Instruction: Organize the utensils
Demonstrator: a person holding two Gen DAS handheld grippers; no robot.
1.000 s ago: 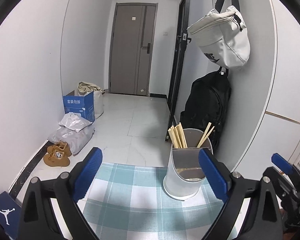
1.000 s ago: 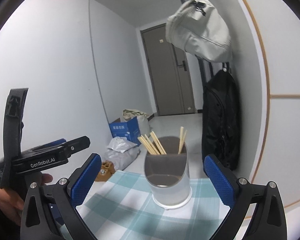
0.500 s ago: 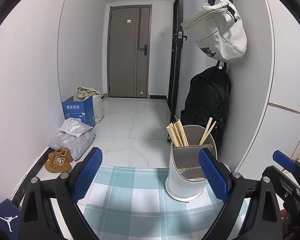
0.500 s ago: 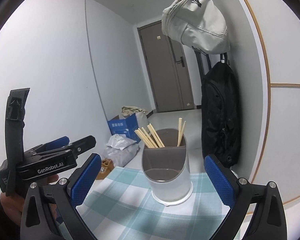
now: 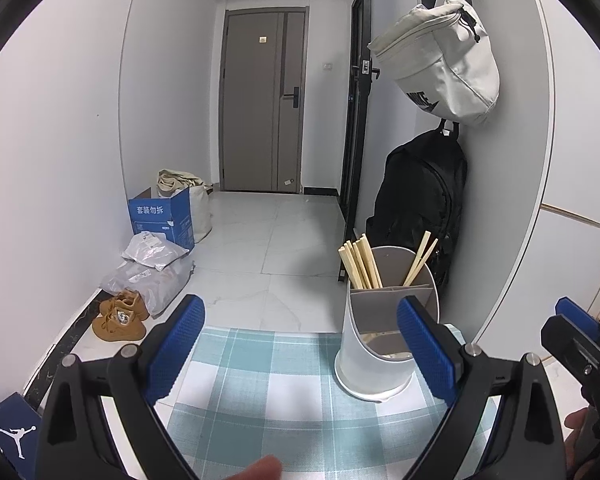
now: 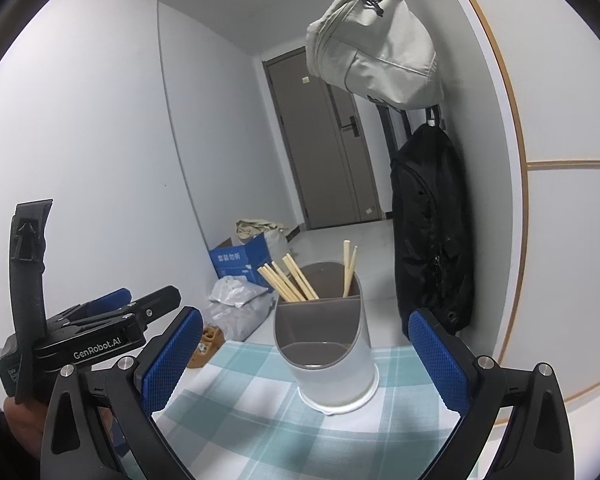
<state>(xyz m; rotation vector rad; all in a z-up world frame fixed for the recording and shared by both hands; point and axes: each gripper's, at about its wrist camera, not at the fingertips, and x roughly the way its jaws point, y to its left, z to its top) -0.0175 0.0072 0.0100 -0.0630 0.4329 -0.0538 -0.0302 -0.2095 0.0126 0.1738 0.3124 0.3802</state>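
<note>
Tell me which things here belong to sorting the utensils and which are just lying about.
Job: utensil holder, chopsticks, left gripper and right gripper, both open.

Lying about: blue box, brown shoes, black backpack, grey bag.

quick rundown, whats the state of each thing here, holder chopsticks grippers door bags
utensil holder: upright on the checked cloth
chopsticks: standing tilted in the holder's back compartments
left gripper: jaws open, empty
right gripper: jaws open, empty
door: shut
white bag: hanging on the wall
black backpack: hanging below it
blue box: open, on the floor
</note>
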